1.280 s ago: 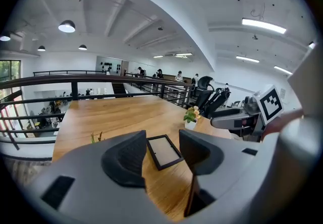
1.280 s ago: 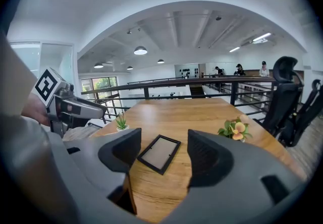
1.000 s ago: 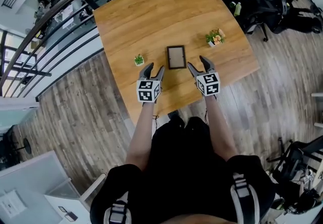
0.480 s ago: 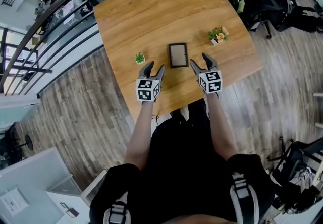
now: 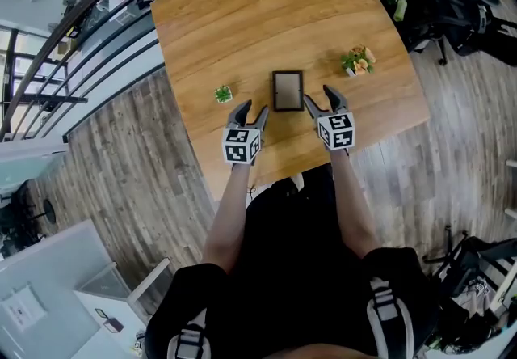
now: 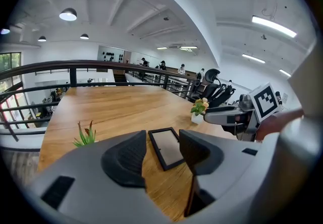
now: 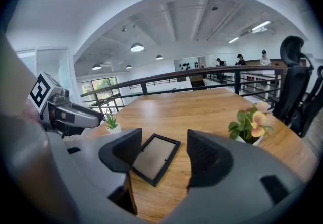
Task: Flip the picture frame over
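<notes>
Small pot, left: a little white pot (image 5: 223, 95) sits on the table left of centre in the head view. It holds a spiky green plant.
Small pot, right: a second white pot (image 5: 358, 62) sits in the upper right part of the table. It holds green leaves and orange and yellow flowers.
Picture frame: the picture frame (image 5: 287, 90) lies flat near the middle of the head view, between the two pots. It is a thin rectangle with a black rim and a pale, dull panel inside.
Table: the table (image 5: 258, 18) is smooth, light brown wood with long grain lines and rounded corners.
Left gripper: the left gripper (image 5: 251, 109) is below and left of the frame. Its grey ribbed fingers are spread wide with nothing between them.
Right gripper: the right gripper (image 5: 318, 98) is just beside the frame's lower right corner. Its fingers are also spread wide and hold nothing.
Floor: grey wood planks (image 5: 137, 179) lie around the table.
</notes>
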Demonstrator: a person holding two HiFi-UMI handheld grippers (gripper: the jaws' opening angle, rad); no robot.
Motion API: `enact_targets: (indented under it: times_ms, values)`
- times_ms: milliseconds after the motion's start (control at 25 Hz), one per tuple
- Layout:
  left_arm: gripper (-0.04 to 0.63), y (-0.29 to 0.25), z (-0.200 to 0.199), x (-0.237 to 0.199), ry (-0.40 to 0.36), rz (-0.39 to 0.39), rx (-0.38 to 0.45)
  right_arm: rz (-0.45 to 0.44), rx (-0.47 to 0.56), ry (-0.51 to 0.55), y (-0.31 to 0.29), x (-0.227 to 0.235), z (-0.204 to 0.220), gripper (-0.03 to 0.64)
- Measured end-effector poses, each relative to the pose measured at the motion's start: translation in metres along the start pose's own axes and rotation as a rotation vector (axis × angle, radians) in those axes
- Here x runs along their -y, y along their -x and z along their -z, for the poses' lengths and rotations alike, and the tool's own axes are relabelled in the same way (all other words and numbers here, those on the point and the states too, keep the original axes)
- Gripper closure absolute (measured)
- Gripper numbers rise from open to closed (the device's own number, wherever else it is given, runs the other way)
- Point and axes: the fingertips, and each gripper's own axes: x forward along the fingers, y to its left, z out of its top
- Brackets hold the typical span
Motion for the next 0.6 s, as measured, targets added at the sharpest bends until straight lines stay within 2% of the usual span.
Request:
enact_targets:
  times_ms: [240, 360, 600]
  values:
    - [0.377, -0.023, 0.01, -0.005, 0.04, -0.017, -0.037, -0.016, -0.035, -0.012, -0.014, 0.02, 0.004, 0.341]
    - [0.377, -0.035, 0.017, -0.005, 0.086, -0.019, -0.044, -0.024, -0.057, -0.014, -0.016, 0.029, 0.01, 0.341]
    - [0.377, -0.061, 0.042, -0.012, 0.137, -0.044, -0.109, -0.041, -0.105, -0.019, -0.023, 0.039, 0.025, 0.342]
